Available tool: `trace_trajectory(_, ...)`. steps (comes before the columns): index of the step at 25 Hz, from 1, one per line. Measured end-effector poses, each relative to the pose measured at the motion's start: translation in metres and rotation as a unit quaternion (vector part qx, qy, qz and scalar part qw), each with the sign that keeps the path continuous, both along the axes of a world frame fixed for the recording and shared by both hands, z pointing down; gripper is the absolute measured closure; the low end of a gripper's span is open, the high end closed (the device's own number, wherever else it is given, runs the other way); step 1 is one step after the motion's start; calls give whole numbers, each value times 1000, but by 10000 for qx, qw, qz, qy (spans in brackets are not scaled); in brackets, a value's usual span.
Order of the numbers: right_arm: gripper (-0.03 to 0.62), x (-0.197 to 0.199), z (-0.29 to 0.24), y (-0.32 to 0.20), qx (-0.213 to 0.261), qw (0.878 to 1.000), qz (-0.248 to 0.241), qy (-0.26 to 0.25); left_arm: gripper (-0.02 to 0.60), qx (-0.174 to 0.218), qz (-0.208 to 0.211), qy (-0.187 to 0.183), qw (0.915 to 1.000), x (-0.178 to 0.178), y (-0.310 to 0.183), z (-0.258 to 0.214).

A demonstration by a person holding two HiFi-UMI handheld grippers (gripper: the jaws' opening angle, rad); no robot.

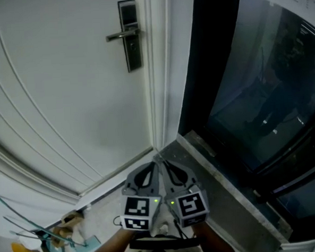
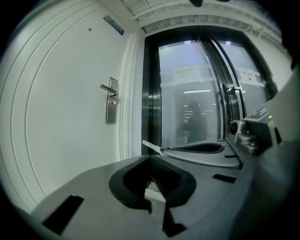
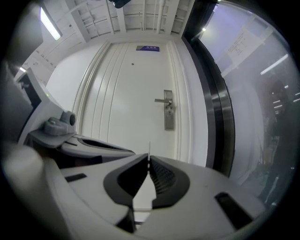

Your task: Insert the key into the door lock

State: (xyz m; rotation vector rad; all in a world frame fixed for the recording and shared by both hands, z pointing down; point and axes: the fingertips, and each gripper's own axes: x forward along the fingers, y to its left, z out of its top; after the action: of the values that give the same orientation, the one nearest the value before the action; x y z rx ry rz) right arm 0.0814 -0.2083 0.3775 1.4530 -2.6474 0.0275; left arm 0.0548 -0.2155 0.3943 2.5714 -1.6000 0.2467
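- Right gripper (image 3: 149, 158): the ribbed dark jaws are shut at the tips on the key (image 3: 149, 148). From this view the key is seen edge-on as a thin pale sliver that stands up past the tips.
- In the left gripper view the key (image 2: 152, 146) is seen as a flat, narrow metal blade that juts from the right gripper's tips towards the door.
- Left gripper (image 2: 151, 160): the jaws are brought together and nothing is seen between them. A pale wedge-shaped part lies in the dark recess behind them.
- In the head view the left gripper (image 1: 154, 165) and right gripper (image 1: 165, 164) are held side by side, low and close together, with the grey shells almost touching. The marker cubes face the camera.
- Door (image 1: 65, 102): white and smooth, with raised moulding lines.
- Lock plate (image 3: 168, 115): a tall, narrow metal rectangle at the door's right edge, with a straight lever handle (image 3: 162, 100) across its upper part. The keyhole cannot be made out.
- The key is held well apart from the lock plate (image 1: 131, 36), below it.
- Glass wall (image 1: 262, 90): dark and reflective, in black frames, right of the door.
- Sill (image 1: 231, 198): grey and speckled, like stone.
- Scraps (image 1: 47, 238): lie on the floor at lower left.
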Motion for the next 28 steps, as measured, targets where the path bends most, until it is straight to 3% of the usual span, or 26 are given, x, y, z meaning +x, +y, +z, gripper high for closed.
trace_trajectory(9,576,-12,2,-32,95,9997,-4,245,578,11,57,152,9999,-8,-35,3)
trace_trajectory(20,576,-38,-16,-116,346,9977,310,501,578,80,386,192,9990,-37,-118,-11)
trace_trajectory(28,576,-71,-41,-171,783,9865,377,1391,578,168,664,360,9970,-65,-174,-32)
